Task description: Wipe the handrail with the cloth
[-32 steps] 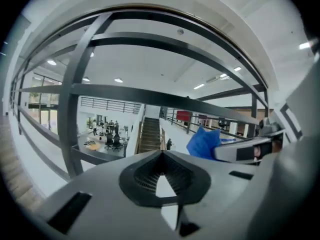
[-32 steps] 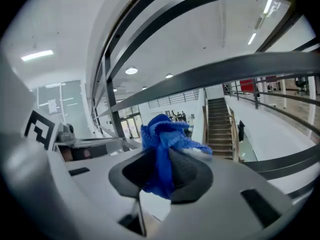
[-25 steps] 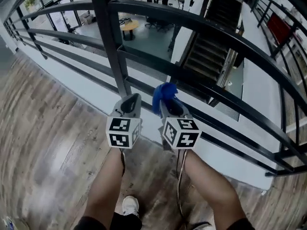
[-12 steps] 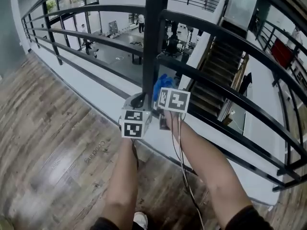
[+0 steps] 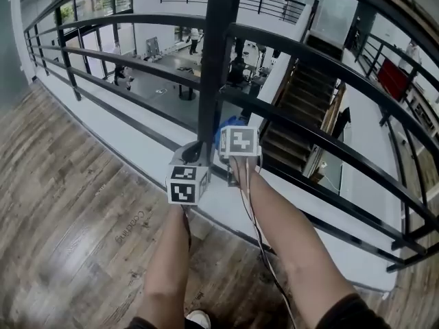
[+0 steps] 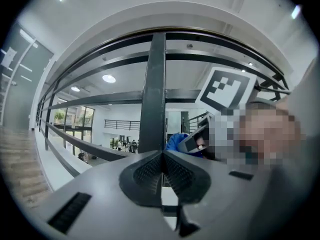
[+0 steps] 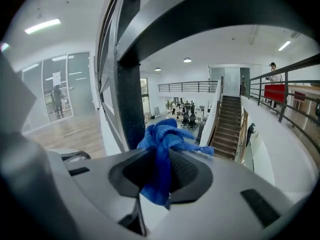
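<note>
The black handrail [image 5: 312, 46] runs across the head view, with several bars below it and an upright post [image 5: 214, 53]. My right gripper [image 5: 229, 131] is shut on a bunched blue cloth [image 5: 222, 133], held up just right of the post near a middle bar. In the right gripper view the cloth [image 7: 162, 141] hangs out between the jaws, with the post [image 7: 131, 104] close behind it. My left gripper [image 5: 195, 151] is lower, by the foot of the post. Its jaws [image 6: 162, 156] are shut with nothing between them. The left gripper view also shows the cloth [image 6: 176, 143] beside the post [image 6: 155, 94].
Wooden floor [image 5: 68, 184] lies under my feet, with a white ledge [image 5: 137, 132] along the foot of the railing. Beyond the bars is an open atrium with a staircase [image 5: 302, 115] and people far below. A cable hangs along my right forearm [image 5: 264, 225].
The right gripper has risen with the cloth and now sits above the left one, close to the post. The left gripper stays low beside the post's foot.
</note>
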`<state>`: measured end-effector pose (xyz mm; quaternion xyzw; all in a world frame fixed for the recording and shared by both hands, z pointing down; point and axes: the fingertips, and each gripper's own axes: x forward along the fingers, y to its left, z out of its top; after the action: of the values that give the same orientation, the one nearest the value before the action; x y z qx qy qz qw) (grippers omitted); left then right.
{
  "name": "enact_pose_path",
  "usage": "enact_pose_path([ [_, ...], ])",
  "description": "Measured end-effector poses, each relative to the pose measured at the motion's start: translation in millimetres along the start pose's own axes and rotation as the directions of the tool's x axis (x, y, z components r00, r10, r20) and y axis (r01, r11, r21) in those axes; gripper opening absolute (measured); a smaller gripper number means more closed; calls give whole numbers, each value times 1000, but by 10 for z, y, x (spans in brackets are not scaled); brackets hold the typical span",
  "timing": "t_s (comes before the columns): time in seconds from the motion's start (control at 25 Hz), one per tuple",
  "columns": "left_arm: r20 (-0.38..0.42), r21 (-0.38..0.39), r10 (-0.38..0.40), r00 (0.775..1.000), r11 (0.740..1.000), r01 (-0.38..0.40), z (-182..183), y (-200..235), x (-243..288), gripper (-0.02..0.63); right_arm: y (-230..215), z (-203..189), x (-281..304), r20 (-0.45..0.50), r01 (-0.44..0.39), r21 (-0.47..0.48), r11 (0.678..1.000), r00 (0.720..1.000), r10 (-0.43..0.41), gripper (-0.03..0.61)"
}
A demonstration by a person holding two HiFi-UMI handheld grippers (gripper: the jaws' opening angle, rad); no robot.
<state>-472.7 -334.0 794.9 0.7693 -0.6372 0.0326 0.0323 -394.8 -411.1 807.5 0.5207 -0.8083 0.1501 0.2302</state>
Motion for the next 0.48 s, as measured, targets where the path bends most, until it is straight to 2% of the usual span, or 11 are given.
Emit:
enact_pose_path([
  [0.16, -14, 16, -30, 999, 999, 30, 29, -244, 5, 5, -199, -77, -146, -32, 7, -16, 1000, 999, -7, 94],
  [0.28, 30, -80, -86, 996, 993, 88, 151, -513, -12, 5, -422, -164, -296, -41, -14, 12, 1000, 999, 14, 94],
  [0.32, 40, -86, -98, 994, 991, 101, 189, -600, -5, 5, -504, -196, -354, -41, -20, 27, 999, 999, 21, 94],
  [0.44, 37, -42, -134, 990, 990, 135, 243, -897, 13, 5, -737, -333, -545, -55, -13, 34, 999, 998, 15, 94],
  [0.48, 41, -50, -145, 989, 988, 147, 261, -988, 13, 5, -811, -380, -618, -59, -4, 24, 1000, 998, 5, 94],
])
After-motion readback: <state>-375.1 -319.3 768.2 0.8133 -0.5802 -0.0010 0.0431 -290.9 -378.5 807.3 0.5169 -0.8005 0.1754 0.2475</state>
